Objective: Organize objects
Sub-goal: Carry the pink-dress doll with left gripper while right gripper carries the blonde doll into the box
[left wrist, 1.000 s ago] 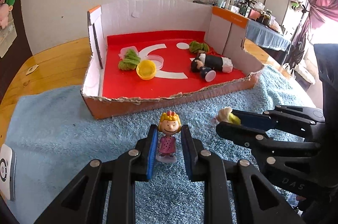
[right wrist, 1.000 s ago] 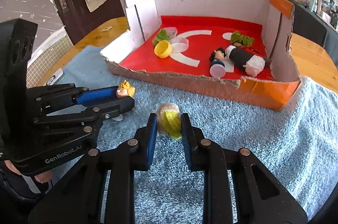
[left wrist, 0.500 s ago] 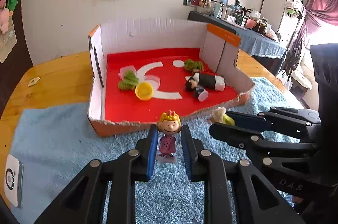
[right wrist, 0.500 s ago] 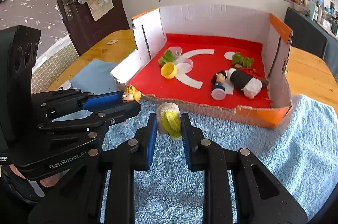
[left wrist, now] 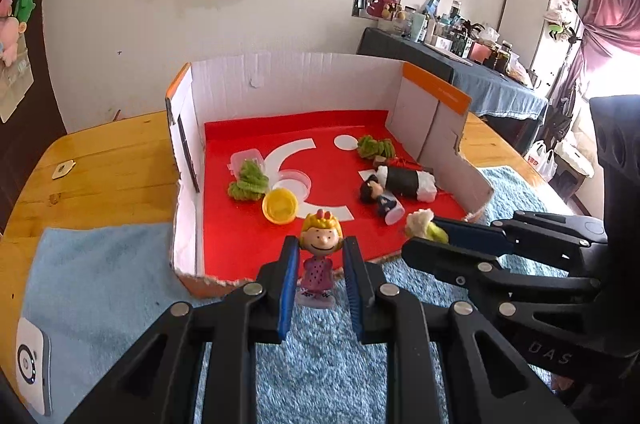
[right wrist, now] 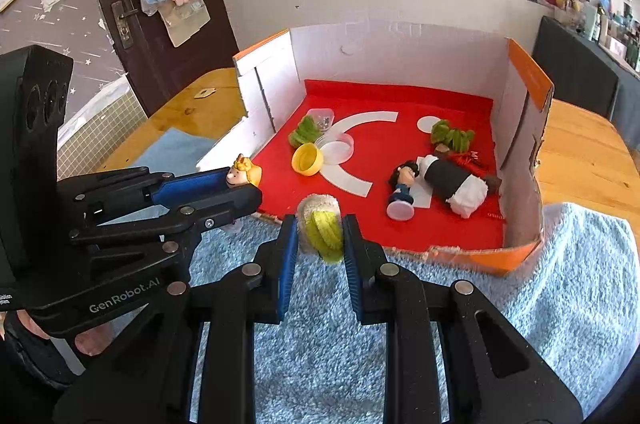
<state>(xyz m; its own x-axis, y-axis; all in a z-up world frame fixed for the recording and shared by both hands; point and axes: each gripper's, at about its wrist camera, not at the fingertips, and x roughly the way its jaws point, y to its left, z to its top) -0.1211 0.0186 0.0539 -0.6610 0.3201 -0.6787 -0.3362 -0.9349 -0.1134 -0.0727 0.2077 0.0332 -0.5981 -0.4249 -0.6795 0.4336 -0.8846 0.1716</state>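
Note:
My left gripper (left wrist: 320, 264) is shut on a blonde girl figurine (left wrist: 319, 256) in a pink dress, held upright above the blue towel (left wrist: 96, 288). Beside it on the right, my right gripper (right wrist: 320, 236) is shut on a yellow-green and cream fuzzy toy (right wrist: 322, 226). Both hang just in front of the near wall of an open cardboard box (left wrist: 188, 159) with a red floor. In the right wrist view the left gripper (right wrist: 244, 185) shows at the left with the figurine's head (right wrist: 243, 175) poking out.
Inside the box lie a yellow cup (left wrist: 280, 205), two green fuzzy pieces (left wrist: 248, 181), a clear lid (left wrist: 296, 179), a dark-haired figurine (left wrist: 378, 197) and a black-and-white roll (left wrist: 406, 179). The towel covers a wooden table (left wrist: 100, 167). A white device (left wrist: 32, 364) lies at the towel's left corner.
Both grippers have risen off the towel with their toys and come closer to the box's near wall. Neither grip has changed.

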